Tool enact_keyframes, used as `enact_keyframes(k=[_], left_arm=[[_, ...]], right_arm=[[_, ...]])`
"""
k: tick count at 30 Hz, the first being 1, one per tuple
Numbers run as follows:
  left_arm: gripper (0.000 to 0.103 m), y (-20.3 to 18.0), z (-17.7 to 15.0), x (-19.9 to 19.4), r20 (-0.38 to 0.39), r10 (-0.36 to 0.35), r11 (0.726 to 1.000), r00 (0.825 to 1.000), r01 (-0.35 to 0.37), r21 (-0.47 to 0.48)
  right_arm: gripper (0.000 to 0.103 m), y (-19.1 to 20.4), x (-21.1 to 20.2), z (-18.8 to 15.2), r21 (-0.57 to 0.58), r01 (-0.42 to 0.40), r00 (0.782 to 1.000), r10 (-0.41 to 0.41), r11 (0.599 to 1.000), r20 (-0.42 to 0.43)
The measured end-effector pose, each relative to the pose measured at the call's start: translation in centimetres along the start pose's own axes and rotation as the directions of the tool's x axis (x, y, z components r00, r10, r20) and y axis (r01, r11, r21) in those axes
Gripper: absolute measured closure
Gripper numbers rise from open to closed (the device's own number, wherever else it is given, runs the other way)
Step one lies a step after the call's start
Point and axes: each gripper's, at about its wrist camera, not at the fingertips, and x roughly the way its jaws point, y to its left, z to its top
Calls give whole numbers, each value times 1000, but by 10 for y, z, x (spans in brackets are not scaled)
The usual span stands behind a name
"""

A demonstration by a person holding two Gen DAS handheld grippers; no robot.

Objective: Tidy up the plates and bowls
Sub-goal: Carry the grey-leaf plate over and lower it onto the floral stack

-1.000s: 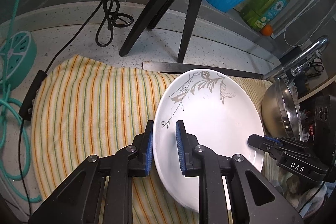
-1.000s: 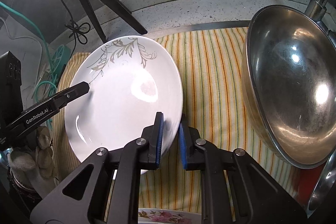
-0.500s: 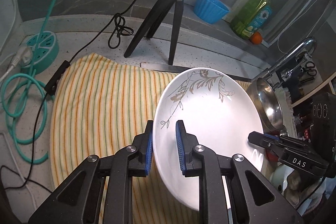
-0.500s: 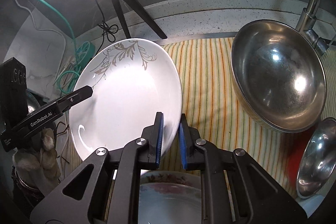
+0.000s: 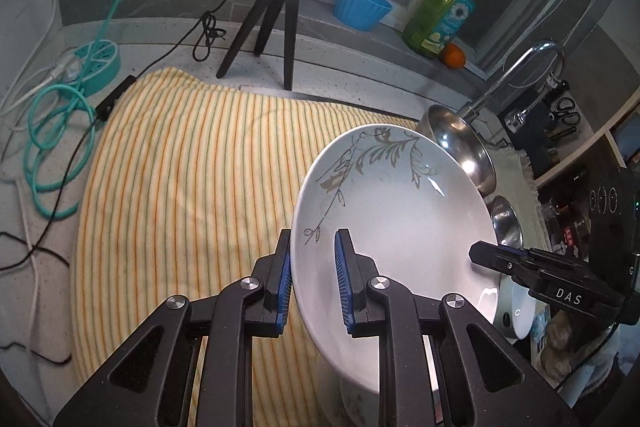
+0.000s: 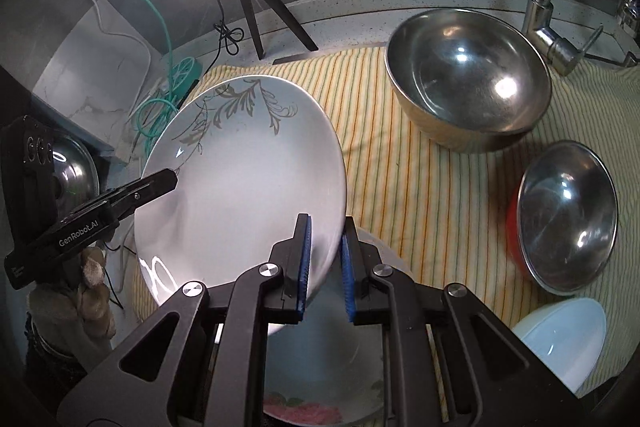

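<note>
The white leaf-pattern plate [image 5: 396,227] is being held up over the striped towel [image 5: 180,187], tilted. The left gripper [image 5: 312,279] and right gripper [image 6: 325,259] are each pinching an opposite rim, probably to keep it steady above the flowered plate [image 6: 316,379] near the towel's front edge.

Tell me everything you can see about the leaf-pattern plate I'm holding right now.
The plate is white, glossy, ceramic-looking, shallow and round, with a grey-brown leaf spray near its far rim. It is held tilted above the striped cloth. The left gripper and right gripper each straddle opposite edges of its rim. A floral plate lies below it.
</note>
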Motion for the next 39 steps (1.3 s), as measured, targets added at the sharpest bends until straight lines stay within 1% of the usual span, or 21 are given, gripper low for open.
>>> enact_keyframes(k=[3, 11, 22, 28, 34, 39], left_arm=[[85, -8, -15, -2, -14, -4, 1000, 1000, 4, -21], [85, -26, -50, -4, -48, -13, 1000, 999, 12, -24], [85, -41, -83, 0, -87, -10, 999, 996, 7, -38], [85, -43, -92, 5, -107, 2, 999, 994, -6, -37], [85, -46, -95, 6, -103, 28, 999, 994, -30, -17], [85, -49, -95, 9, -104, 43, 999, 994, -44, -5]], right_arm=[[89, -4, -7, -15, -5, 2, 1000, -2, 1000, -9], [89, -18, -18, -45, 12, 7, 1000, -7, 1000, -20], [89, -30, -16, -74, 6, 27, 998, -27, 1000, -48], [89, -33, -13, -81, -5, 41, 997, -41, 999, -58], [89, -31, -11, -81, -36, 64, 996, -66, 997, -57], [89, -26, -9, -82, -90, 113, 991, -119, 990, -63]])
